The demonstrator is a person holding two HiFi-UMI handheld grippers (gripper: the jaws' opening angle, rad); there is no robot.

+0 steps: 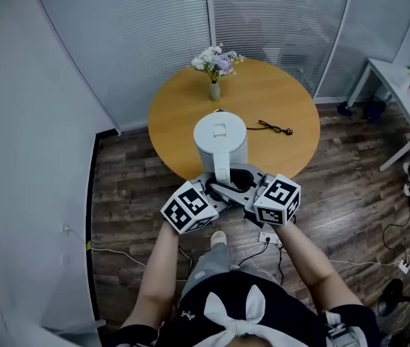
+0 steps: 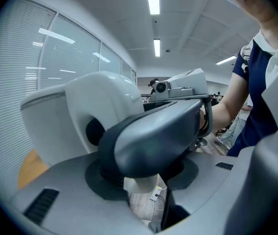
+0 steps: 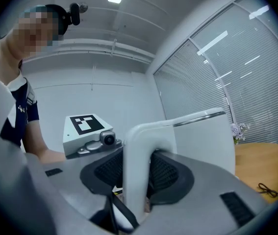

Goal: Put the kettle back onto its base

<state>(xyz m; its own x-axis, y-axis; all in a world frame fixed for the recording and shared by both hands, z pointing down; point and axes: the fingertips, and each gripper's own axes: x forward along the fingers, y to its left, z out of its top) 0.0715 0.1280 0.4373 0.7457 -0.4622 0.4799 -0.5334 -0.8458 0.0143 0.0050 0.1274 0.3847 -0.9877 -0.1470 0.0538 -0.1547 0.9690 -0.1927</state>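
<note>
Head view puts the kettle [image 1: 220, 137] upright at the near rim of the round table [image 1: 176, 107], its handle [image 1: 223, 170] pointing back toward me over the floor, with both my tools meeting on that handle. My right tool [image 3: 138, 180] is closed on the handle's upright bar, its dark pads pressed to either side. My left tool [image 2: 143, 180] looks clamped lower down on the same handle, with the right tool's jaw crossing just above it. I judge this as the carrying step, with the kettle gripped but not yet seated. No view shows me the base, so the next move calls for finding it, keeping the kettle level, and lowering it centred. Only the head view shows the black cord [image 1: 273, 128] and the flowers [image 1: 214, 67] beyond the kettle. Only the gripper views show how the pads sit. Whether the kettle rests on the table or hangs above it, I cannot tell.
</note>
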